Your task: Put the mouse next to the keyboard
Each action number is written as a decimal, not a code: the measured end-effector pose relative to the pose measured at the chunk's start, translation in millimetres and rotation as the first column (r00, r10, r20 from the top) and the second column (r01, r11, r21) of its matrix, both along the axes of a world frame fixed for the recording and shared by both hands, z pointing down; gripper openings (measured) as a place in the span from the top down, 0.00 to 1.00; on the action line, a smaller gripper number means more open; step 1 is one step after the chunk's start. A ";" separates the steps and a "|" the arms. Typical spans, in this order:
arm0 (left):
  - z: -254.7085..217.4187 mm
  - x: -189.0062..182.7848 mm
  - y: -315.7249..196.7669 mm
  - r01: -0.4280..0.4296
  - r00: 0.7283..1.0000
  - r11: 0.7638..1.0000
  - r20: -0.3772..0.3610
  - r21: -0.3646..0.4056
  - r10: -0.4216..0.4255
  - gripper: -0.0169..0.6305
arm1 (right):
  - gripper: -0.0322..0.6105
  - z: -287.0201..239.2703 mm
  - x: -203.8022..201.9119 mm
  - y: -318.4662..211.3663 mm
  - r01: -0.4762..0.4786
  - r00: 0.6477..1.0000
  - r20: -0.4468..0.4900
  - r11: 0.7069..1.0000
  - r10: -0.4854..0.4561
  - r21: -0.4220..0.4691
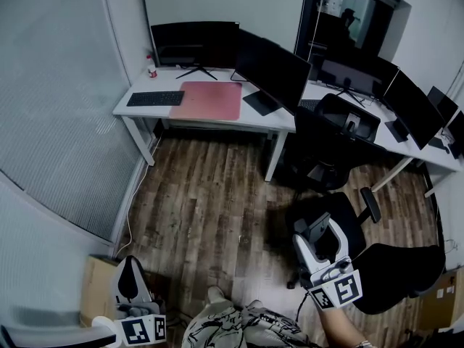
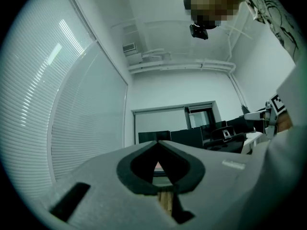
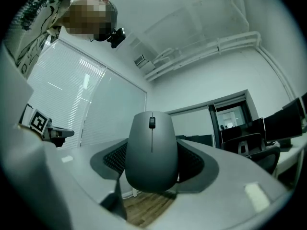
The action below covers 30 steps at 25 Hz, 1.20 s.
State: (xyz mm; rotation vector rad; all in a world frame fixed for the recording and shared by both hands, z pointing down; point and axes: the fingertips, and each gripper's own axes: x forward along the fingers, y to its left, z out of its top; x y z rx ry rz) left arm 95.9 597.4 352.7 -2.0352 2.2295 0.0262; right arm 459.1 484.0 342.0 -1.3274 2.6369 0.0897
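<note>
A grey mouse with a dark scroll wheel sits between the jaws of my right gripper, whose padded jaws press on its two sides. In the head view this gripper hovers over the floor at the lower right, far from the desk. The black keyboard lies on the left part of the white desk, beside a pink mat. My left gripper hangs at the lower left, its jaws closed tip to tip with nothing between them.
Two black office chairs stand between me and the desk row on the right. Several monitors line the desks. A cardboard box sits by the left wall. Wooden floor stretches toward the desk.
</note>
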 end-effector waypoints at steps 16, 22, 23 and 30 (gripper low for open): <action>-2.6 -45.3 -36.4 -0.048 0.999 0.999 -0.009 0.001 0.048 0.98 | 0.48 -0.1 -41.4 -23.0 -0.046 0.999 -0.001 0.999 0.046 -0.017; 0.9 -64.8 -50.5 -0.070 0.998 0.998 -0.008 -0.002 0.070 0.98 | 0.48 3.8 -58.3 -28.1 -0.073 0.997 -0.007 0.997 0.072 -0.023; 1.3 -67.1 -52.0 -0.075 0.997 0.997 -0.008 -0.003 0.075 0.98 | 0.48 4.4 -61.0 -28.7 -0.076 0.997 -0.007 0.997 0.075 -0.026; 5.4 -79.9 -58.4 -0.101 0.995 0.995 -0.004 -0.017 0.101 0.98 | 0.48 7.1 -77.3 -28.1 -0.083 0.997 -0.007 0.996 0.082 -0.033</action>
